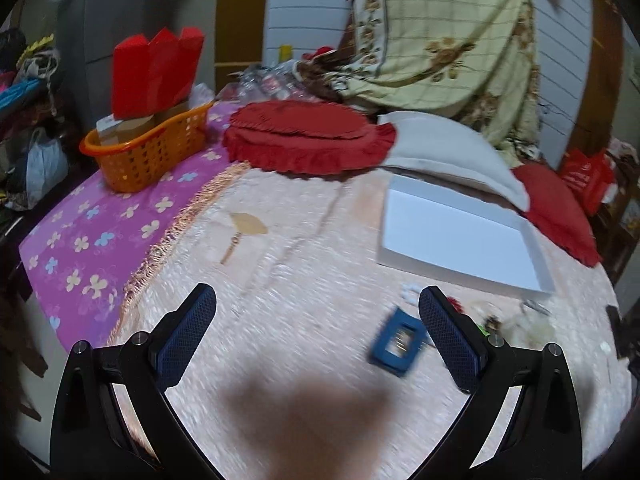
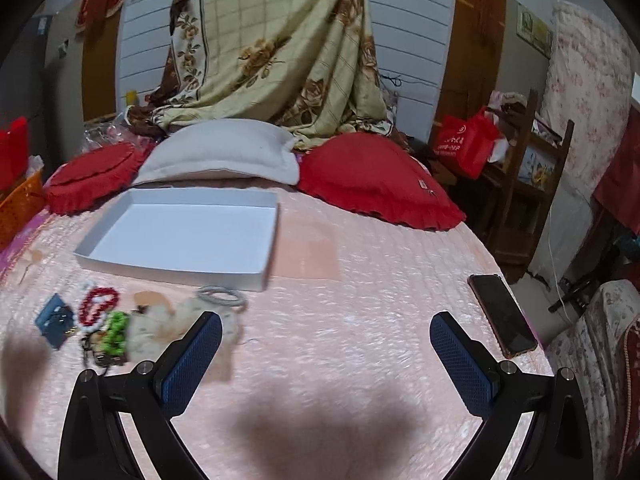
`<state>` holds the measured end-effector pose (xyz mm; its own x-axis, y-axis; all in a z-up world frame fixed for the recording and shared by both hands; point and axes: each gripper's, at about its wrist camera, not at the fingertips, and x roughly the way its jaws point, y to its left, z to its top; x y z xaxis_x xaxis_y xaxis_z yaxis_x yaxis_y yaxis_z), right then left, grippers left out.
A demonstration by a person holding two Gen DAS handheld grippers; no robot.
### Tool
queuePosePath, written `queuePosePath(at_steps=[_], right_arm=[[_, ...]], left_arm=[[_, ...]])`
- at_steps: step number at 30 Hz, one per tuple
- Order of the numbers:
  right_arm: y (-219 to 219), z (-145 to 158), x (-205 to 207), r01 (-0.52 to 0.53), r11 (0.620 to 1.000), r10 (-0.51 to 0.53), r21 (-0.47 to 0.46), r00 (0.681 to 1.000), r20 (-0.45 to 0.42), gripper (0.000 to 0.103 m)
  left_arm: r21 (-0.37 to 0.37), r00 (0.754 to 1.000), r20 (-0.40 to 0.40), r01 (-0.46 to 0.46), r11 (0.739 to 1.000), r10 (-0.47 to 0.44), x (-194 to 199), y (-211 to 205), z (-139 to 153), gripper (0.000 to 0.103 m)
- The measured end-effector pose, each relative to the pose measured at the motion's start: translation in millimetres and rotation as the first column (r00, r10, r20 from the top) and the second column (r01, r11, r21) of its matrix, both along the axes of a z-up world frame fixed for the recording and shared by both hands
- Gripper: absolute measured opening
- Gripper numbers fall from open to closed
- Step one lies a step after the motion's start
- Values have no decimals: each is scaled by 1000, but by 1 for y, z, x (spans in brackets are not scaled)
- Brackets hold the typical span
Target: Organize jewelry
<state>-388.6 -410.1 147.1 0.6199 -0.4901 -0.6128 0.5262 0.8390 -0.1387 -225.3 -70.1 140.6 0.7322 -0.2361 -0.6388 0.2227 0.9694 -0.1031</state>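
Note:
A shallow white box (image 1: 460, 240) (image 2: 184, 232) lies open and empty on the pink bedspread. In front of it sits a jewelry pile: a small blue case (image 1: 396, 340) (image 2: 54, 322), a red bead bracelet (image 2: 98, 304), green beads (image 2: 116, 330), a silver bangle (image 2: 220, 296) and a fluffy cream piece (image 2: 160, 328). My left gripper (image 1: 316, 316) is open above the bedspread, with the blue case just inside its right finger. Over bare bedspread, right of the pile, my right gripper (image 2: 326, 334) is open and holds nothing.
An orange basket (image 1: 144, 148) with red boxes stands at the back left. Two red cushions (image 1: 308, 136) (image 2: 376, 180) and a white pillow (image 2: 220, 152) line the back. A dark phone (image 2: 502, 314) lies near the bed's right edge. A patterned blanket (image 2: 280, 48) hangs behind.

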Motion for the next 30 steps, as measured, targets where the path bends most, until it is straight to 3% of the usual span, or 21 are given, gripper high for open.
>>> queuePosePath(at_steps=[7, 11, 24, 30], right_arm=[[43, 13, -6, -32, 999, 31, 11, 999, 32, 103], [59, 16, -12, 22, 1000, -23, 12, 1000, 21, 103], [74, -2, -31, 28, 987, -29, 159, 1000, 7, 103], [83, -7, -28, 28, 988, -25, 154, 999, -20, 103]], left_arm=[[6, 997, -2, 77, 997, -77, -43, -17, 3, 102], [34, 995, -16, 101, 994, -101, -60, -23, -3, 102], [100, 977, -62, 211, 972, -206, -106, -44, -26, 102], [121, 971, -66, 236, 964, -229, -114, -51, -29, 102]])
